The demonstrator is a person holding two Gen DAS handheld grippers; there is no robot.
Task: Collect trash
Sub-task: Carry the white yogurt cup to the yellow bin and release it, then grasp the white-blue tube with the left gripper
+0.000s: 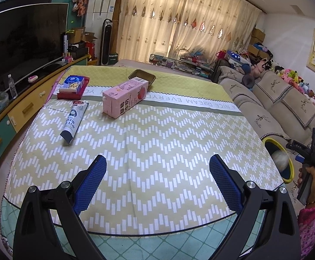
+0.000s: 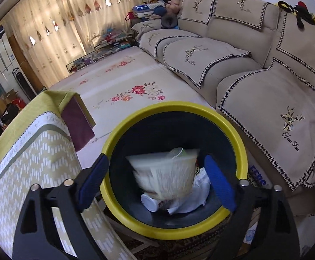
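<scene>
My left gripper (image 1: 157, 166) is open and empty above the near part of the table (image 1: 157, 143). A pink milk carton (image 1: 125, 96) and a blue-white tube wrapper (image 1: 74, 121) lie farther back on the table. My right gripper (image 2: 156, 169) is open over the yellow-rimmed bin (image 2: 239, 143). A white paper cup (image 2: 164, 173), motion-blurred, is between the fingers and falling free into the bin. White crumpled trash (image 2: 196, 192) lies at the bin's bottom. The bin (image 1: 287, 173), the blurred cup (image 1: 280, 159) and the right gripper's body show at the right in the left wrist view.
A tissue pack on a red box (image 1: 73, 86) and a brown basket (image 1: 142, 75) sit at the table's far side. A sofa (image 2: 265, 75) stands right of the bin. A TV cabinet (image 1: 16, 112) runs along the left.
</scene>
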